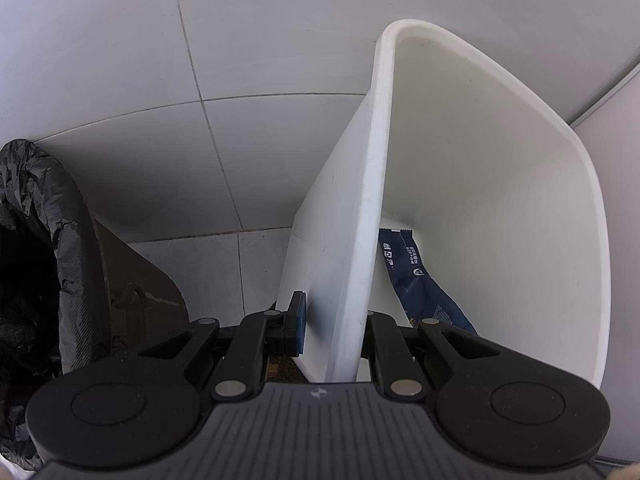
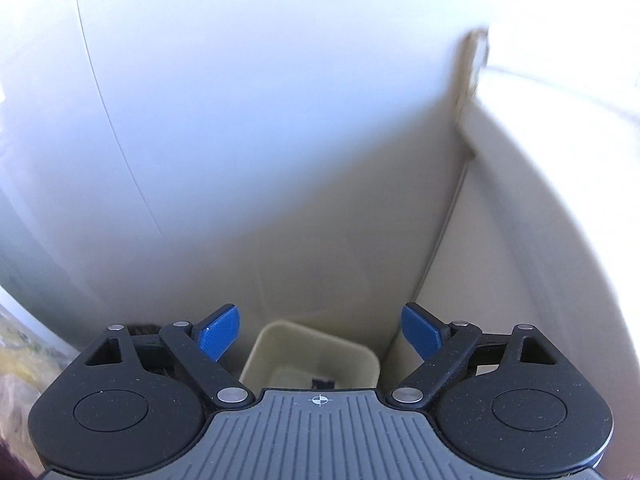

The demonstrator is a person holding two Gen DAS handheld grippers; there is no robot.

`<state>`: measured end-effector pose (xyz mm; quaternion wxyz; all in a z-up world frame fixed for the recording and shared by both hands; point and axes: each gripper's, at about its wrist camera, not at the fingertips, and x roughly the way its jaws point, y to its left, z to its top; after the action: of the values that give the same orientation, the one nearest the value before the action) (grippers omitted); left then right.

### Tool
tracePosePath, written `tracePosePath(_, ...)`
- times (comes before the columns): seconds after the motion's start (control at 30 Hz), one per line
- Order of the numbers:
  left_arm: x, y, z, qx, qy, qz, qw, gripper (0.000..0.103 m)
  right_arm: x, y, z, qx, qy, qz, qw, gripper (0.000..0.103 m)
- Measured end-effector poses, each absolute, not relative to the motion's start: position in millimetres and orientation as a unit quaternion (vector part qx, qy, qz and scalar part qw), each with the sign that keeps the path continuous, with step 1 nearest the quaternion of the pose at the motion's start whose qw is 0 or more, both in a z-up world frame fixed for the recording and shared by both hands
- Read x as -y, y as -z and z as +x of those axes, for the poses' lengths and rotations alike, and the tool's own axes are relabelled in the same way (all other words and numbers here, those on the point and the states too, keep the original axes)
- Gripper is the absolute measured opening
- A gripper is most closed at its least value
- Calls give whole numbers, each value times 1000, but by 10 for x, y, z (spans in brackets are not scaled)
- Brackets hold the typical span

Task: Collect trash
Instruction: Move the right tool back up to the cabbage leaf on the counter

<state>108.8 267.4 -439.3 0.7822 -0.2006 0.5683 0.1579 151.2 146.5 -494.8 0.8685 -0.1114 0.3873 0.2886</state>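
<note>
My left gripper is shut on the side wall of a white plastic bin: one blue pad presses its outside and the other finger is inside. A dark blue snack wrapper lies in the bin's bottom. In the right wrist view the same kind of white bin shows small, low between the fingers, with a small dark thing in it that I cannot identify. My right gripper is above it, open, its blue pads wide apart with nothing between them.
A black trash bag lines a container at the left, beside a brown cardboard piece. Pale floor tiles lie around the bin. Cream wall panels meet in a corner behind the right gripper.
</note>
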Motion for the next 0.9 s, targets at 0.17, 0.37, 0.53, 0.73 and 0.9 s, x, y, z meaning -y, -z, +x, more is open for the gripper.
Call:
tracePosePath(0.17,-2673,4393,1083,-568,-157,-202,783,12,-1249,4622,1473,-357,-275,-113,886,91)
tracePosePath(0.37,-2677,4396,1079,-567,-158,-203,782,12,-879,4359,1538,-345,-244,-96,901,94)
tracePosePath(0.53,-2678,4397,1077,-567,-158,-204,782,12,-528,4112,1644,-348,-216,-78,909,94)
tracePosePath(0.73,-2690,4403,1079,-567,-157,-203,783,12,-26,3917,1714,-353,-182,-52,916,94)
tracePosePath(0.9,-2686,4405,1071,-567,-157,-204,783,12,311,3865,1817,-359,-149,-24,921,94)
